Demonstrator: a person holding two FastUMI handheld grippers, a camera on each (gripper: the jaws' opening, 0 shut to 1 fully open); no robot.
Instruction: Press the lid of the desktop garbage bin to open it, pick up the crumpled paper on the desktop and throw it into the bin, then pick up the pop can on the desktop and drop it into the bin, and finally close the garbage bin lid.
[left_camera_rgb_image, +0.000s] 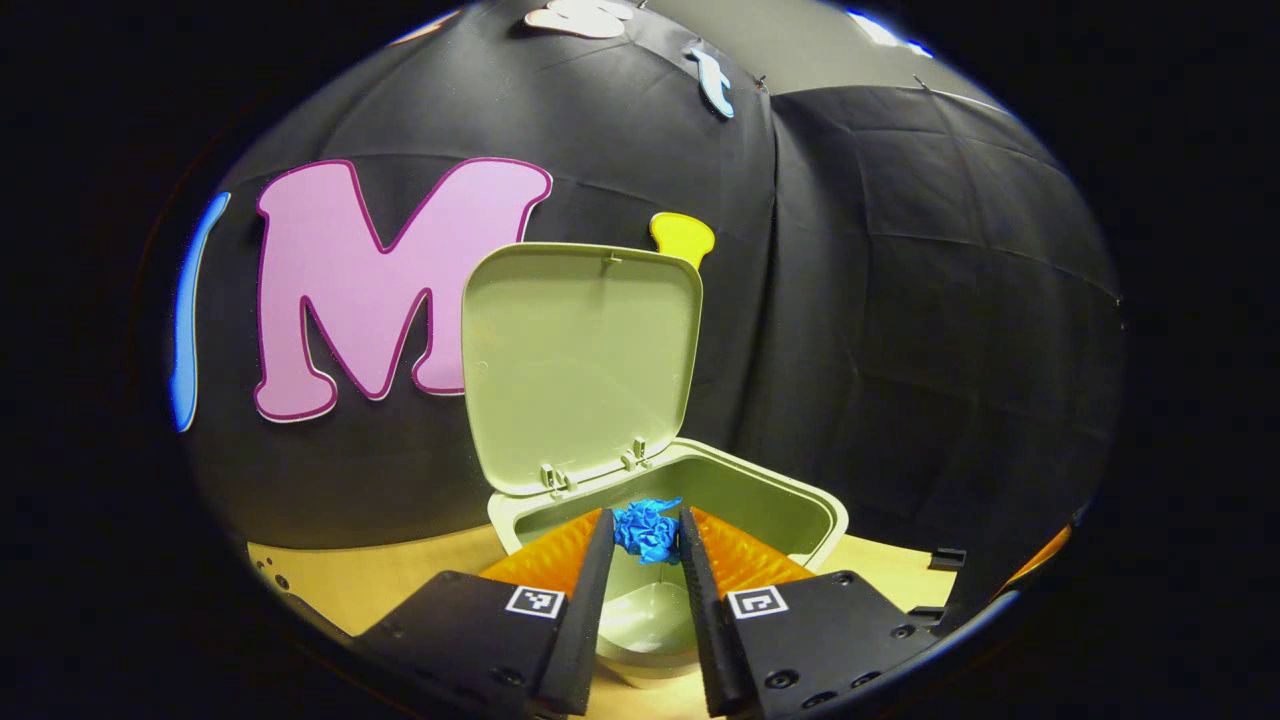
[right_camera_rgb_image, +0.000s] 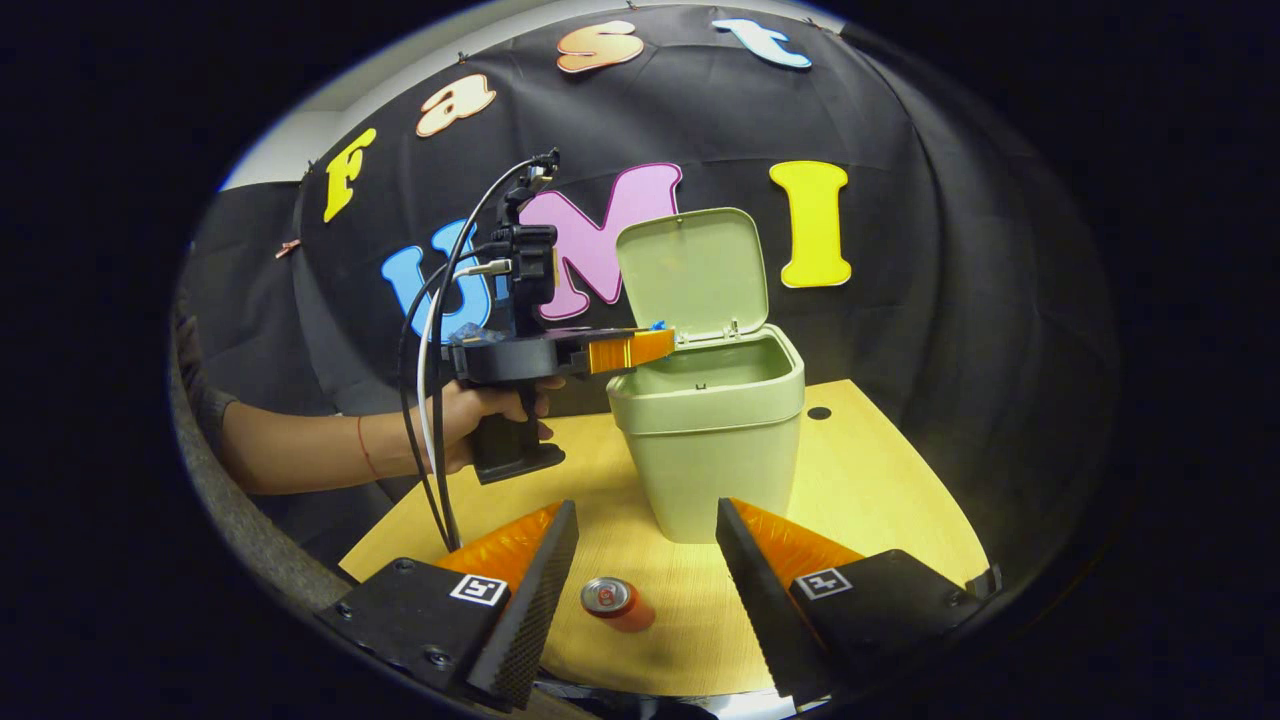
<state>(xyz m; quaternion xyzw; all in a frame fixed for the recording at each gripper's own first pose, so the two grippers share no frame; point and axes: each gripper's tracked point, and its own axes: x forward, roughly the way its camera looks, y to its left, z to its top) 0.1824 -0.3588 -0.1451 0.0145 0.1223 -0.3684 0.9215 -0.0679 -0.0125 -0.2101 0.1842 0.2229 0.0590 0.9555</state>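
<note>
In the left gripper view, the left gripper (left_camera_rgb_image: 646, 535) pinches a crumpled blue paper (left_camera_rgb_image: 647, 530) between its two fingertips, both fingers pressing on the wad from either side. The paper sits at the very tips, above the open mouth of the pale green desktop garbage bin (left_camera_rgb_image: 780, 500), whose inner floor shows in the gap between the fingers below the wad. The bin's lid (left_camera_rgb_image: 580, 360) stands raised on its hinges, just beyond the fingertips and a little to their left, its underside facing the camera. The wooden desktop (left_camera_rgb_image: 380, 580) spreads beneath the fingers on both sides.

In the right gripper view, the right gripper (right_camera_rgb_image: 645, 575) hovers over the desktop (right_camera_rgb_image: 880, 490) with its fingers spread wide, touching nothing. A red pop can (right_camera_rgb_image: 618, 603) lies on its side on the wood between the two fingers, nearer the left one and apart from both. The bin (right_camera_rgb_image: 715, 440) stands beyond the fingertips, lid (right_camera_rgb_image: 692, 270) up. Farther off to the left, a person's hand (right_camera_rgb_image: 480, 410) grips the handle of the left gripper (right_camera_rgb_image: 660, 340), whose fingers reach to the bin's rim, a speck of the blue paper (right_camera_rgb_image: 657, 325) showing at their tips.
</note>
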